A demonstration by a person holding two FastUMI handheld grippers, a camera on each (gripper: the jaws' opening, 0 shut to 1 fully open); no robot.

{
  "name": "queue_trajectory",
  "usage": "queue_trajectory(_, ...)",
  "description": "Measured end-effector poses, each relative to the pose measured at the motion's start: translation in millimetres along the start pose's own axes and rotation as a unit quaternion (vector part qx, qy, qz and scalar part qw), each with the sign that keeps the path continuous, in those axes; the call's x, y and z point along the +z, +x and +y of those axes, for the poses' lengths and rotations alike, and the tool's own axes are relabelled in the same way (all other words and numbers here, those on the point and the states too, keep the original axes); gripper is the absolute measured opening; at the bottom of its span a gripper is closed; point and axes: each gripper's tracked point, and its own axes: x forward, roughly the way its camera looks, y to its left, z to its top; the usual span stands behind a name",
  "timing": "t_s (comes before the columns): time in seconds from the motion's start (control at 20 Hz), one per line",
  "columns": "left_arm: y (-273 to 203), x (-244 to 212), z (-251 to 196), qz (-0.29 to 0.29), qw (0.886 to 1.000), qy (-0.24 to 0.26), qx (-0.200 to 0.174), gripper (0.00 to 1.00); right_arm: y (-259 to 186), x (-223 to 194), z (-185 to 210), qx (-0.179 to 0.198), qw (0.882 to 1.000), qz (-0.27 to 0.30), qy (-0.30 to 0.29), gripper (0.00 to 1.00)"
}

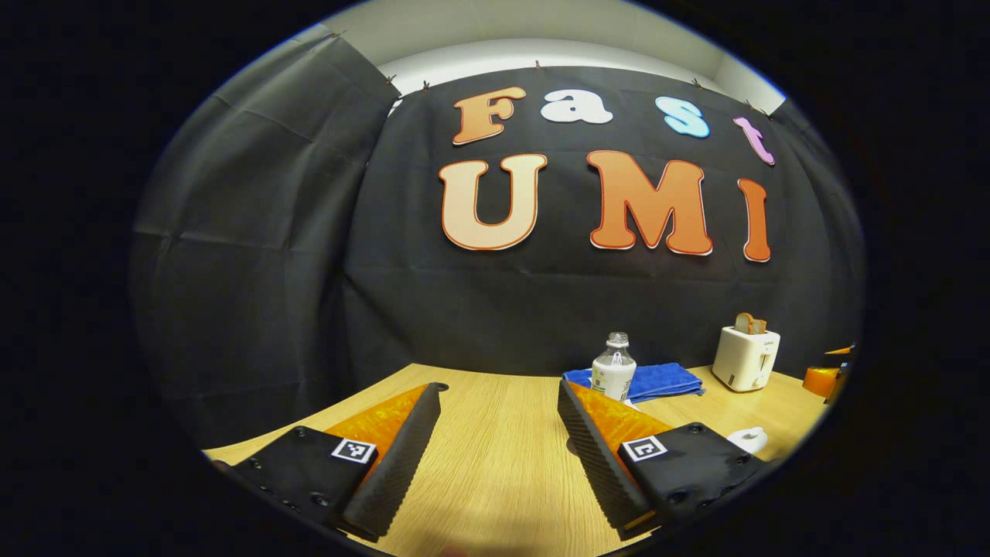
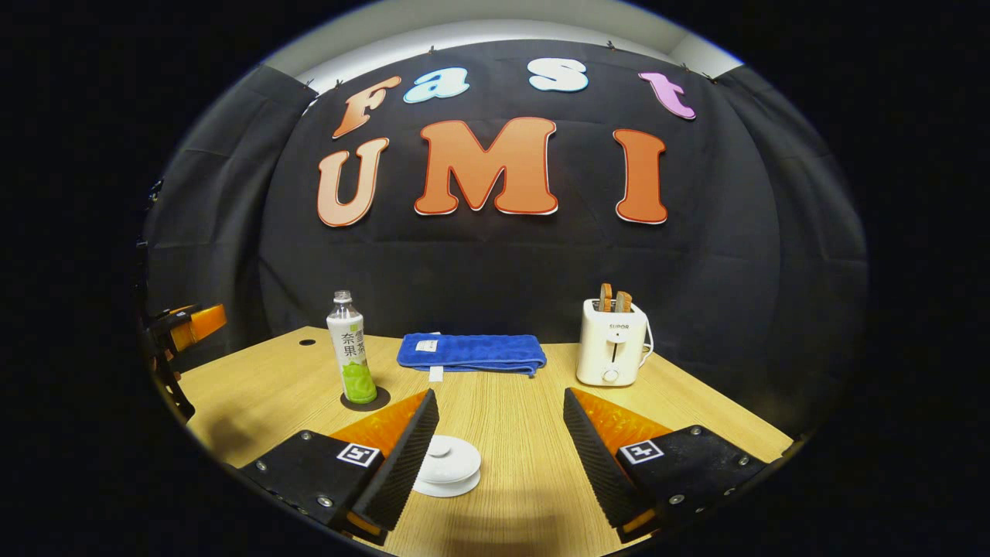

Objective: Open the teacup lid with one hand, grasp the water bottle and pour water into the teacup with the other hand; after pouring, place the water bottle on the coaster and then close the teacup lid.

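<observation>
Two handheld grippers are held low over a pale wooden table (image 2: 510, 433) in a black-draped booth. In the left gripper view, the left gripper (image 1: 499, 441) is levelled just above the tabletop, its jaws spread wide with nothing but bare wood between them; the water bottle (image 1: 613, 367) is seen beyond its right finger, standing upright in front of a folded blue towel (image 1: 657, 379), and the teacup (image 1: 749, 439) is glimpsed at the right edge, partly hidden behind that finger. In the right gripper view, the right gripper (image 2: 501, 445) is likewise held level and pointed towards the back wall, its jaws wide apart and empty; the white teacup (image 2: 448, 466), its lid (image 2: 447, 456) in place, is set on the table just inside the left finger, though contact cannot be told; the bottle (image 2: 352, 360) is stood upright on a dark round coaster (image 2: 365, 400) farther back and to the left; the towel (image 2: 472, 353) is laid along the rear of the table; a white toaster (image 2: 612, 352), with two slices of bread (image 2: 612, 298) standing in its slots, is placed to the towel's right. The other gripper (image 2: 182, 329) is caught at the far left edge of this view, raised beside the table's corner.
</observation>
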Motion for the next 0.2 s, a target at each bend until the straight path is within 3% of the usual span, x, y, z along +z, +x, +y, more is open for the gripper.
queue_trajectory(0.1, -0.8, 2.0, -0.2, -0.002, 1.000, 0.000, 0.001, 0.96, 0.5, -0.4, 0.4, 0.001, 1.000, 0.001, -0.002, 0.96)
queue_trajectory(0.2, -1.5, 1.4, -1.1, -0.002, 1.000, 0.002, 0.002, 1.00, 1.9, 0.5, 0.0, 0.002, 1.000, -0.002, -0.003, 0.97)
